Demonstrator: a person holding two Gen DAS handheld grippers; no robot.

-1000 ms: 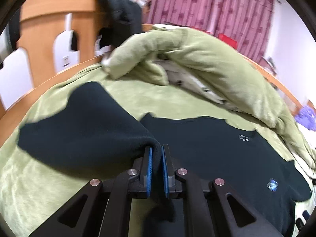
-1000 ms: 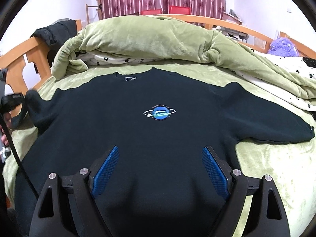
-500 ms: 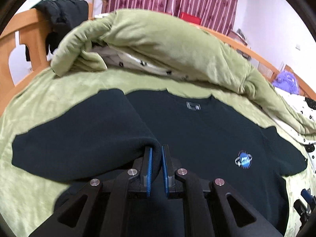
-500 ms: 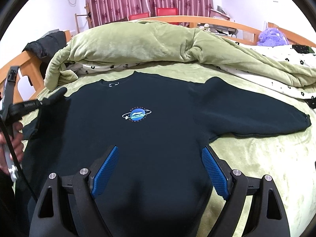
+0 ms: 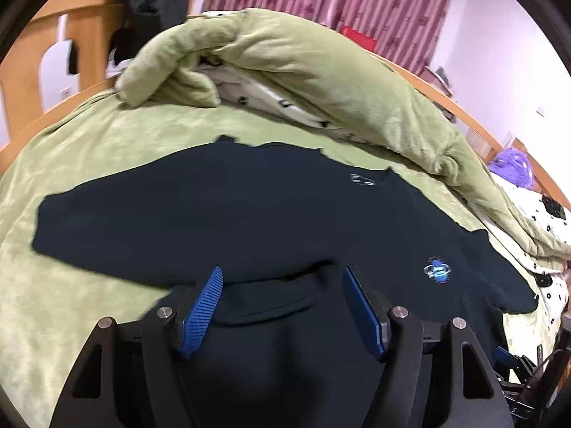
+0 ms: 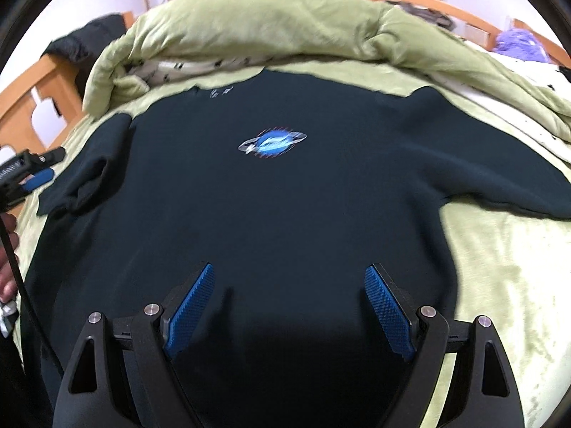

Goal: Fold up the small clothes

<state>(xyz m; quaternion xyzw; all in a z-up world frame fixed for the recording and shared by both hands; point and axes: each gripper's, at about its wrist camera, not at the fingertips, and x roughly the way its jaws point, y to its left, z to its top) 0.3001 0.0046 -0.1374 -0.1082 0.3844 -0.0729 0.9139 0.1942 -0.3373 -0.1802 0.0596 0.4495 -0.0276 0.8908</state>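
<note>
Your left gripper (image 5: 282,296) has just opened, the right gripper (image 6: 289,296) gapes empty; pinch the soft, limp sweatshirt (image 6: 285,214) at its right-of-frame sleeve (image 6: 499,178).

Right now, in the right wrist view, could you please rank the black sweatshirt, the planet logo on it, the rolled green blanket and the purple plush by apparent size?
1. Black sweatshirt: fills most of the frame.
2. Rolled green blanket: a wide band behind it, though farther away.
3. Planet logo and purple plush: both small and look alike; the plush is distant and cut off, so unranked.
</note>
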